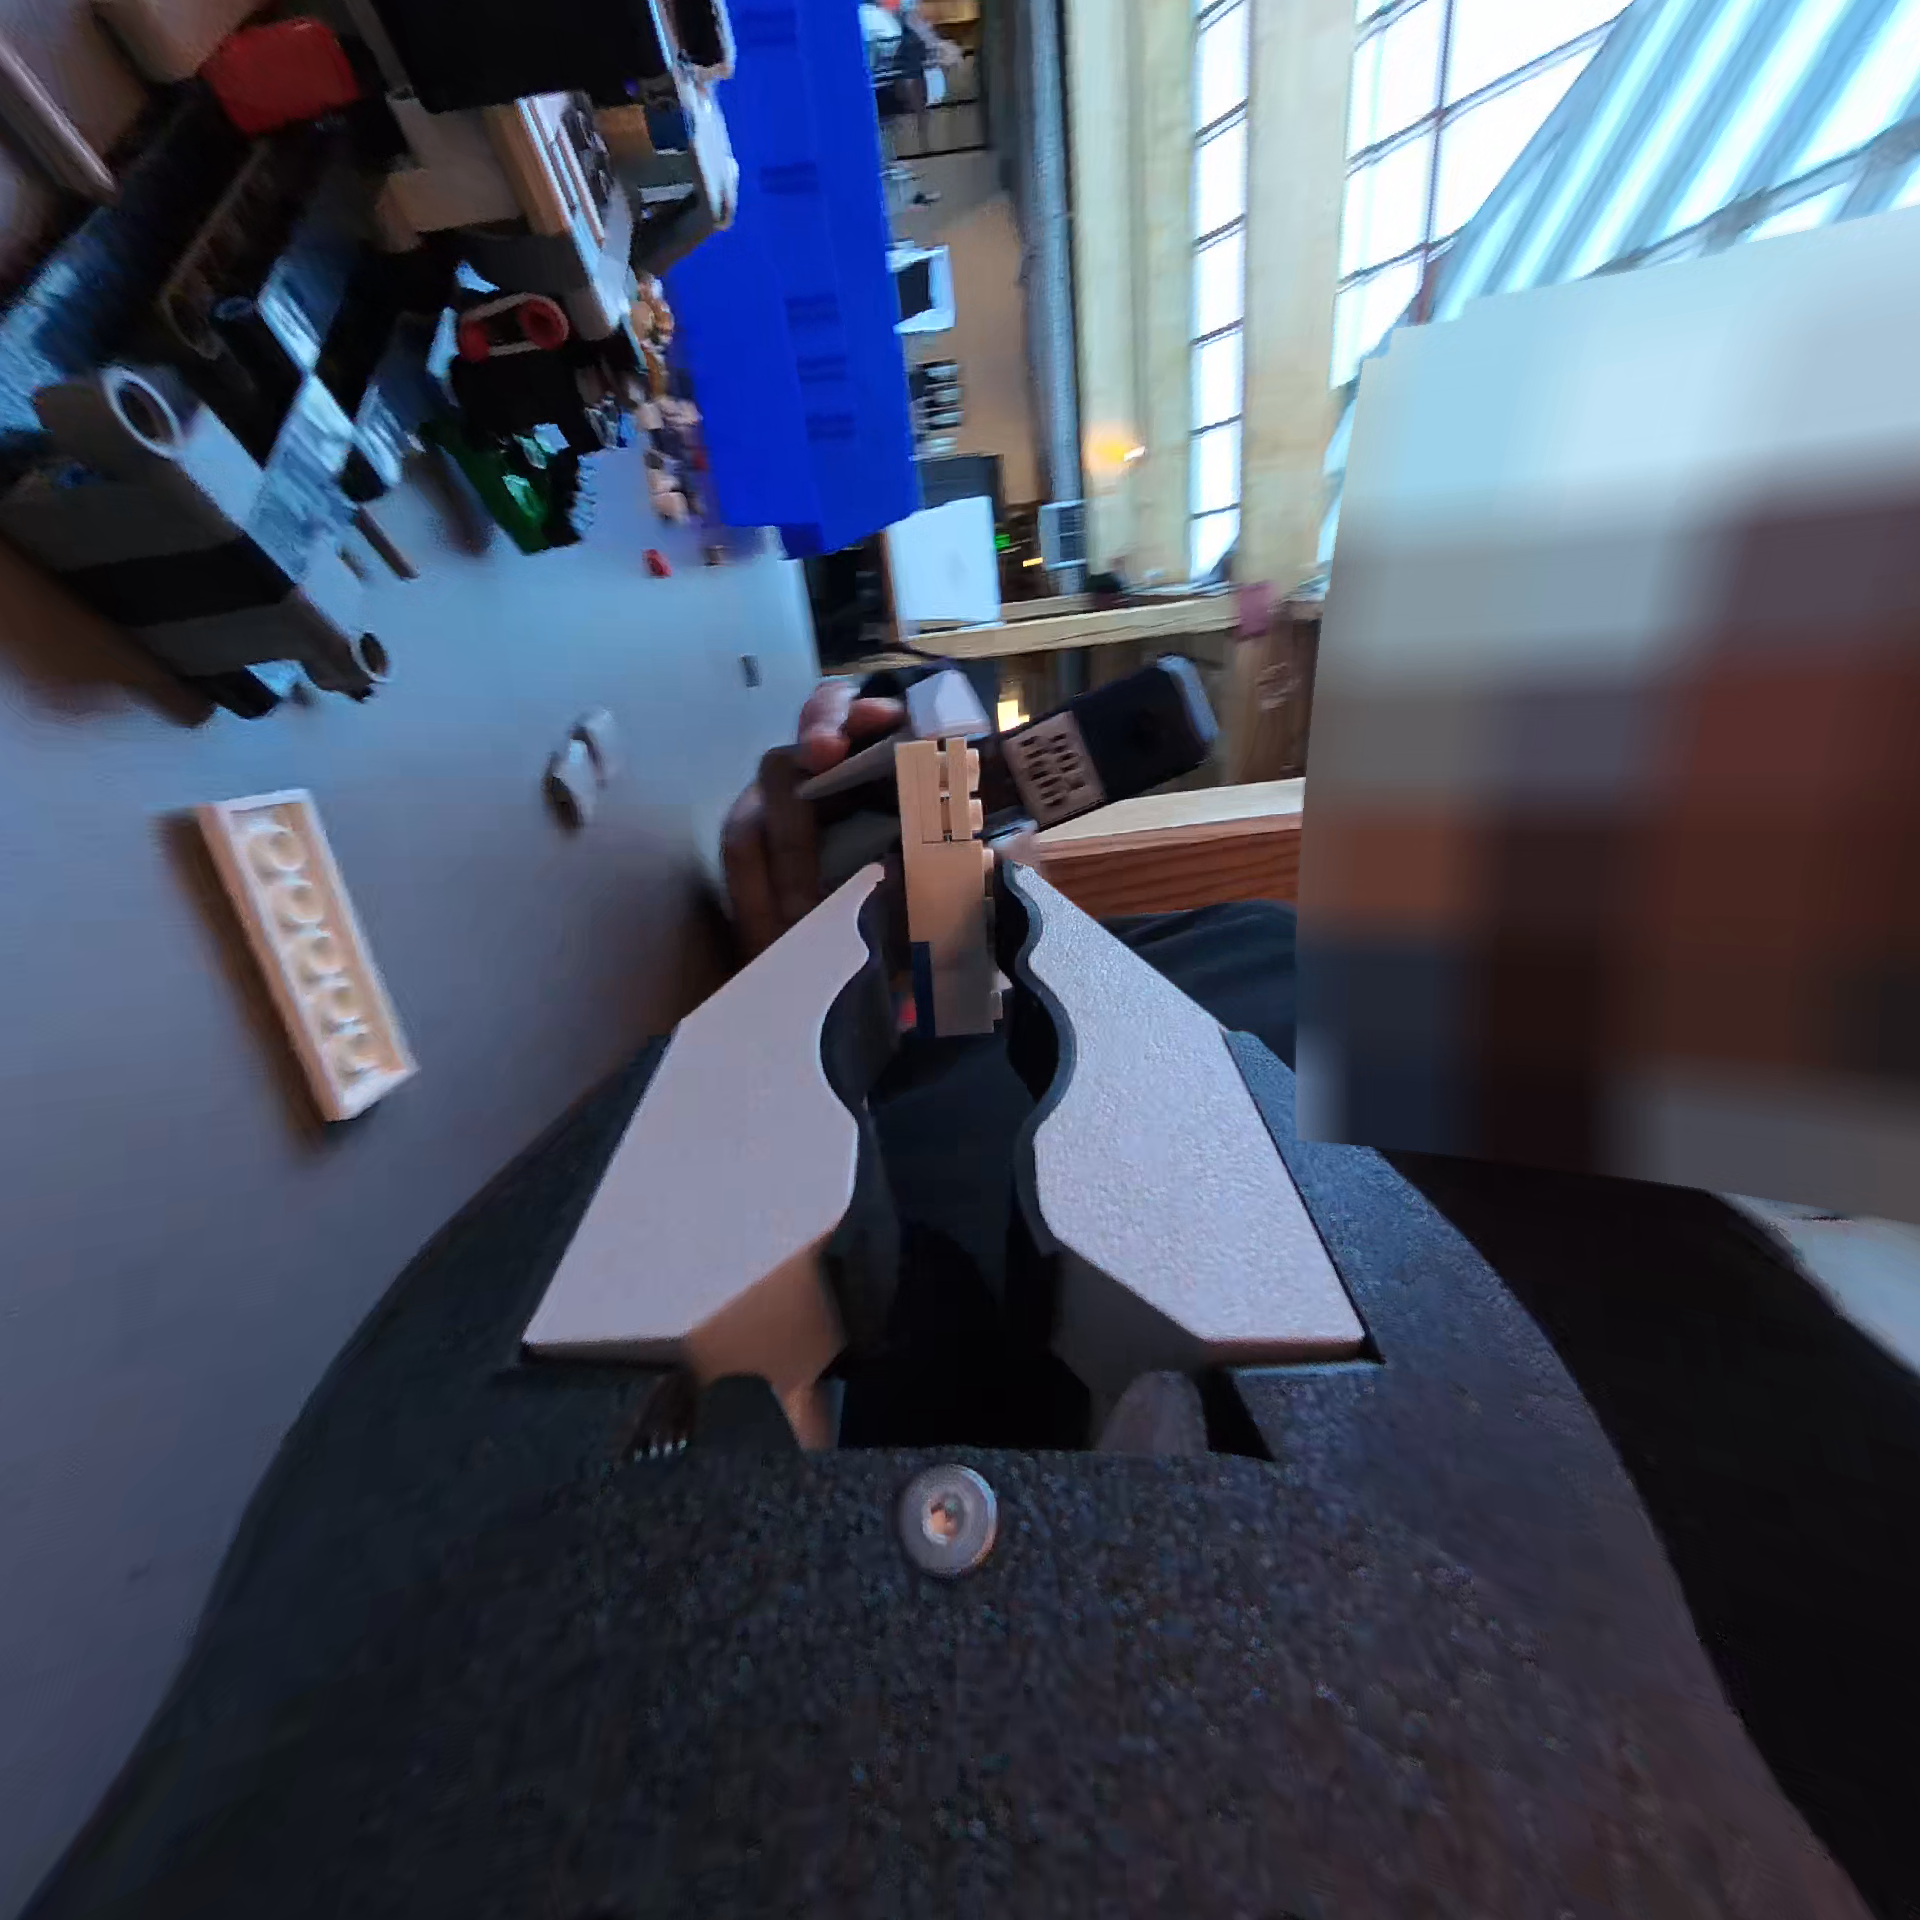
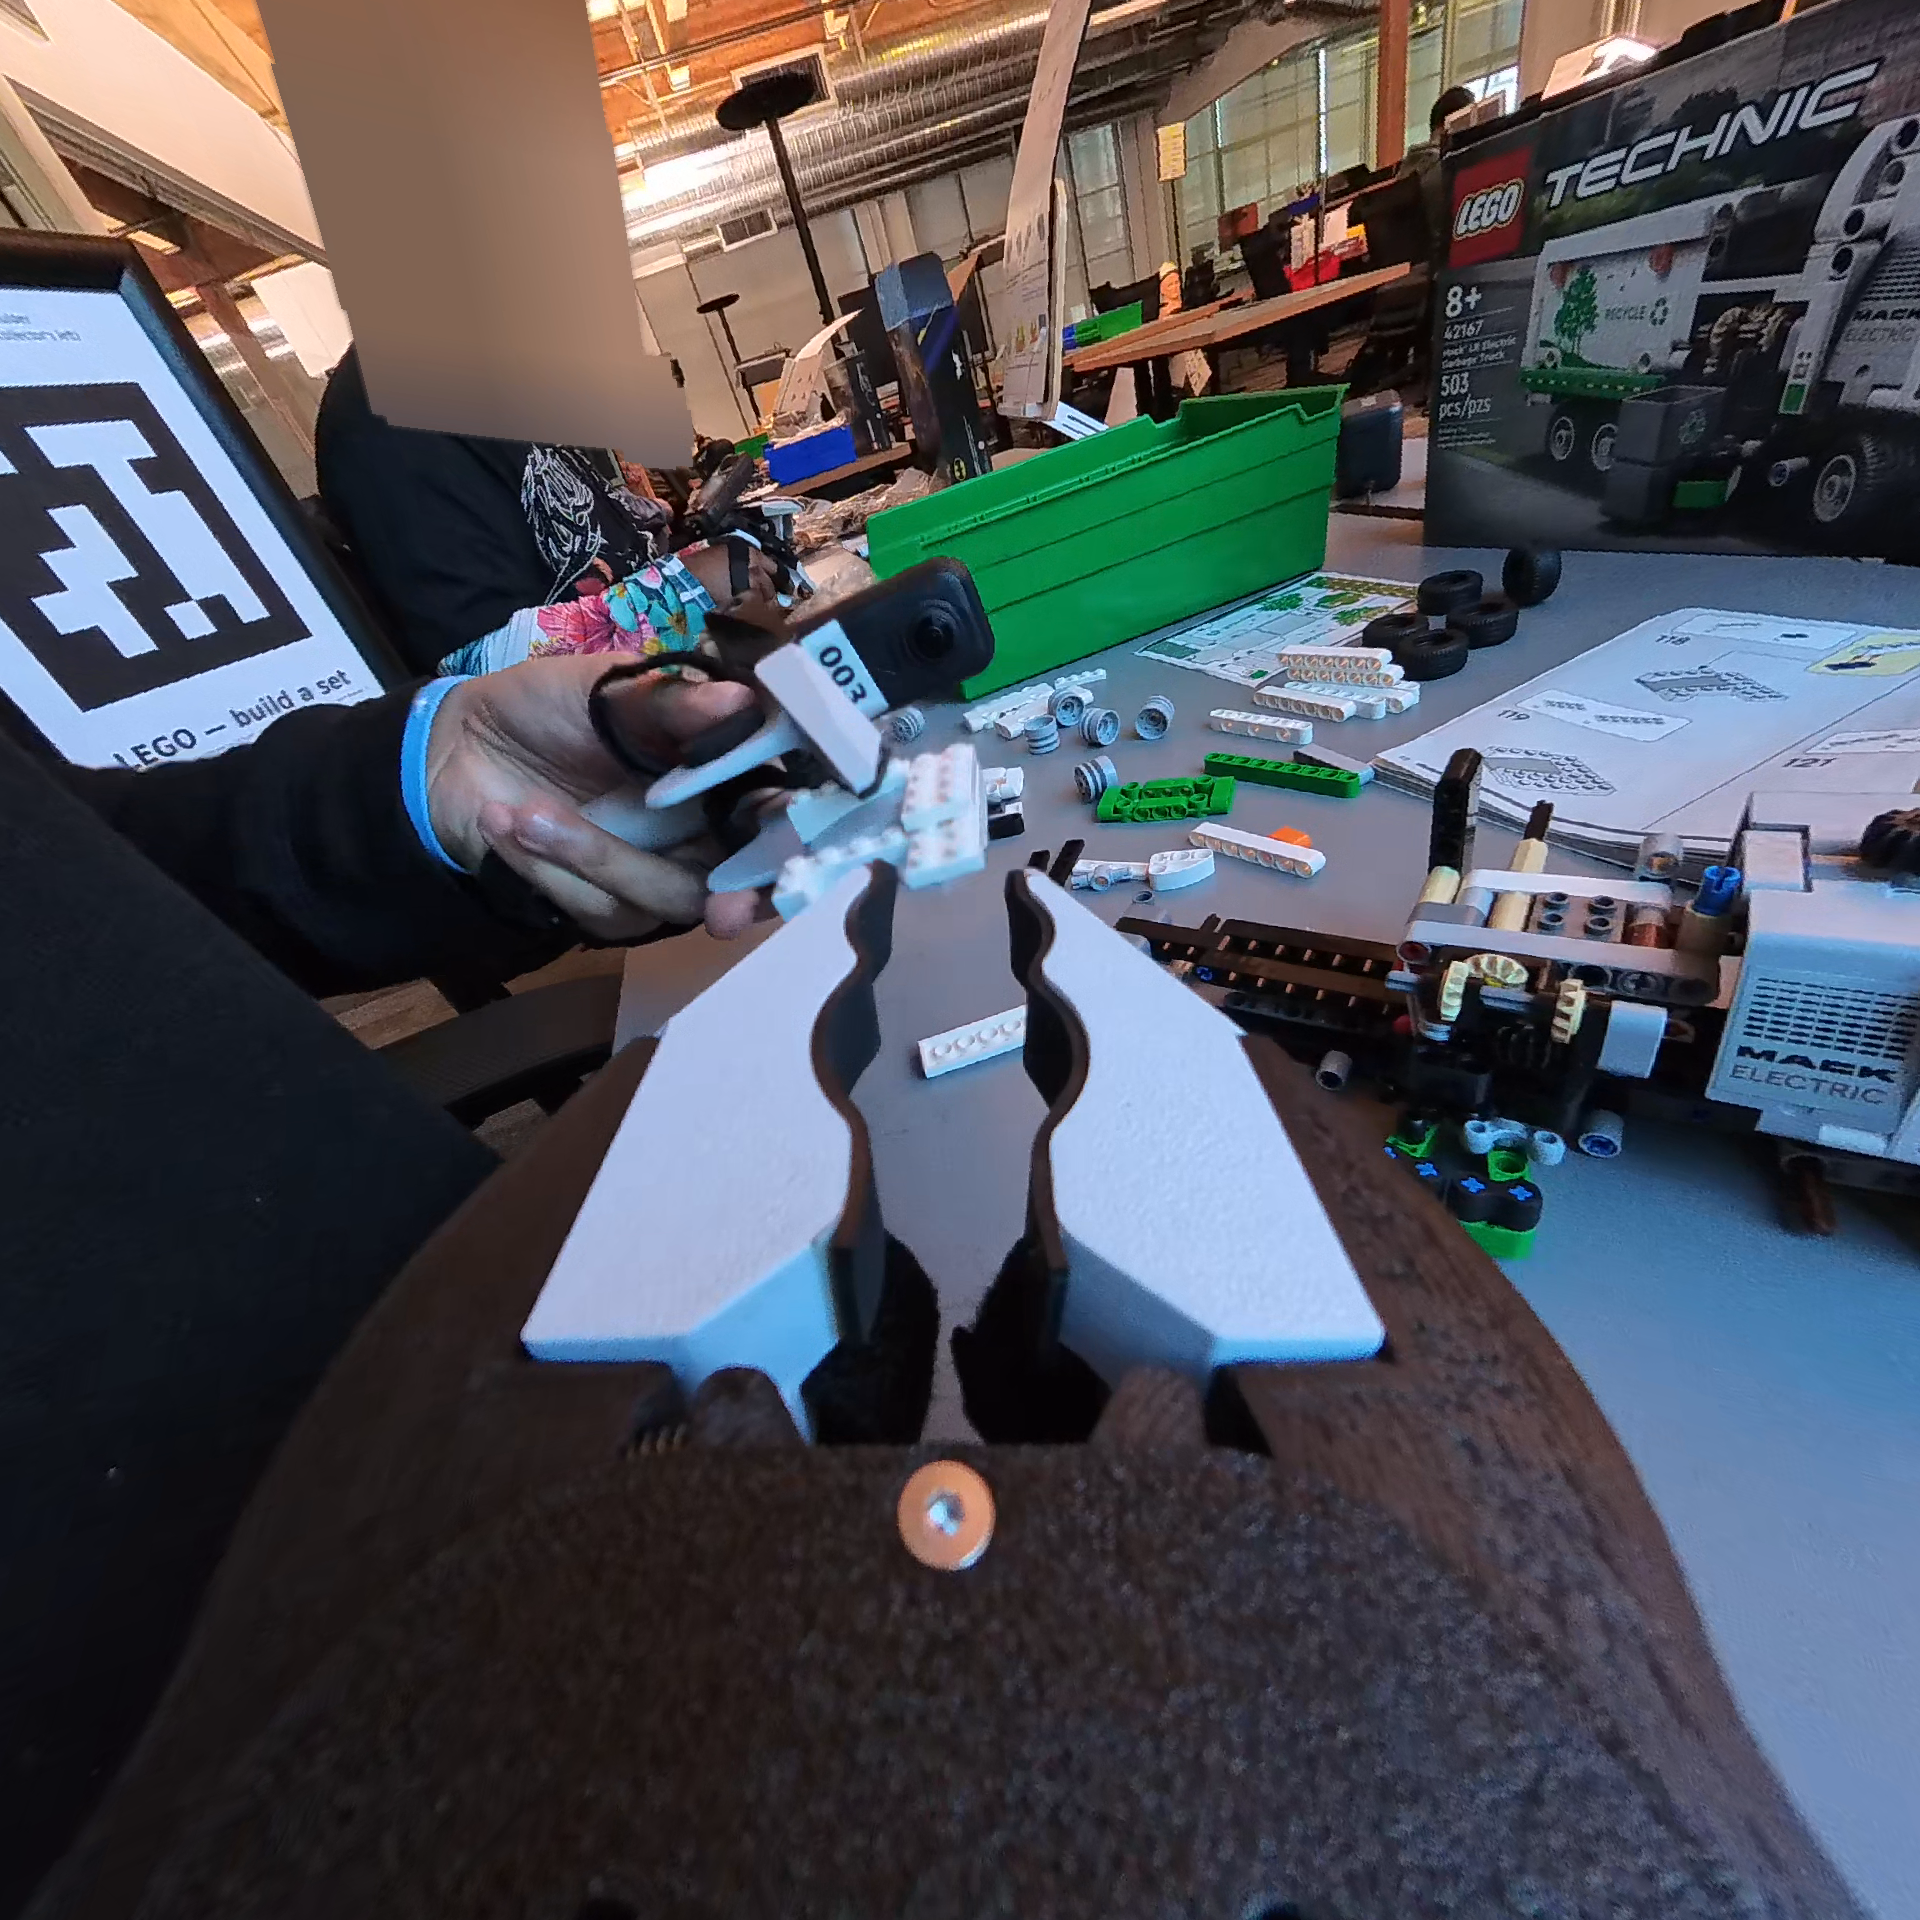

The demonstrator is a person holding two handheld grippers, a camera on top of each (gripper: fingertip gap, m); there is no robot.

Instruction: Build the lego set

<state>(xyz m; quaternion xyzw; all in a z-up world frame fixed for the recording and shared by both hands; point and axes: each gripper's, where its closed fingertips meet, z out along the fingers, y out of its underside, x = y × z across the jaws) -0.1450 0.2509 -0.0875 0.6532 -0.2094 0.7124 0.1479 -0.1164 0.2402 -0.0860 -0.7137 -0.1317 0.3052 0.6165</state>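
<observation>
My left gripper (image 1: 942,878) is shut on a white plate assembly (image 1: 948,883), which stands upright between its fingertips in mid-air. In the right wrist view a hand (image 2: 540,769) holds this gripper at the left, with the white assembly (image 2: 925,821) at its tips, above the table. My right gripper (image 2: 945,881) is open and empty, its tips just below and right of that assembly. A loose white plate (image 2: 971,1039) lies on the grey table (image 2: 1714,1351) beyond its fingers. The part-built truck (image 2: 1558,987) stands at the right.
A green bin (image 2: 1122,520), the set's box (image 2: 1683,312) and an open instruction booklet (image 2: 1662,707) stand behind. Black tyres (image 2: 1455,623), white beams (image 2: 1330,675), green parts (image 2: 1164,798) and small grey wheels lie scattered mid-table. A framed marker sign (image 2: 135,520) stands at the left. Only a small space, under 4 cm, lies between the two pairs of fingers.
</observation>
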